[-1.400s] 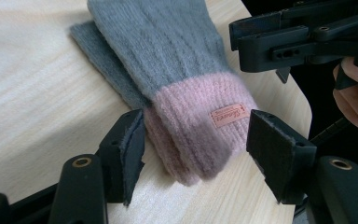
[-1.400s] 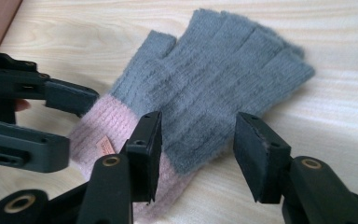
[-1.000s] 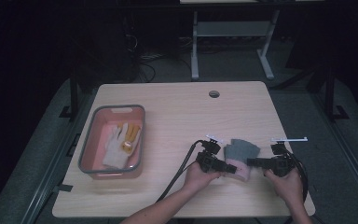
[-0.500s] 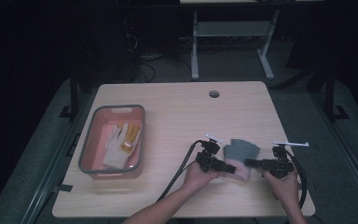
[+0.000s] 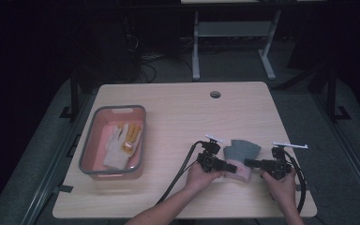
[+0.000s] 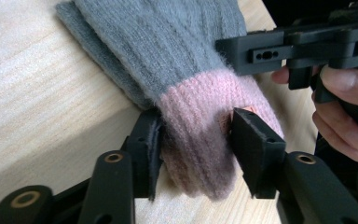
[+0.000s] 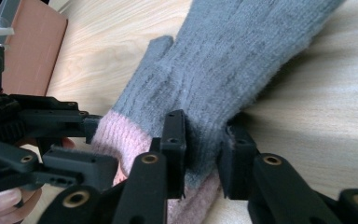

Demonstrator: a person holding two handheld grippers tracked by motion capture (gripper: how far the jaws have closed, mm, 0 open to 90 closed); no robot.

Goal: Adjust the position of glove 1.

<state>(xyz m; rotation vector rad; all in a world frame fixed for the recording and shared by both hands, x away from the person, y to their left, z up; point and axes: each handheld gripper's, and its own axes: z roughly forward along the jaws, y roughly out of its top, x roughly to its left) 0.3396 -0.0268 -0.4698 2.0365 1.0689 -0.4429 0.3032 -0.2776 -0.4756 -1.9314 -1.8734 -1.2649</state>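
While both hands rest low at the near edge of the wooden table, a grey knit glove with a pink cuff is seen lying flat between the two tools, fingers pointing away from the person. The left gripper is closed on the pink cuff; in the left gripper view the cuff is bunched between the two black pads, which press it from either side. Its jaws have just been closing, with the cuff between them. The right gripper is clamped on the glove's opposite edge; in the right gripper view a fold of grey knit near the cuff line is pinched between the pads, the jaws standing close together. Those jaws have likewise just been closing, with fabric in between. The glove is held from left and right at once, its fingers still lying on the tabletop. A black cable is seen trailing from the left tool toward the table's near edge. Well apart, at the table's left, a pink bin with a grey rim is seen, with a white and yellow glove lying in it. A round hole is noted near the far edge.
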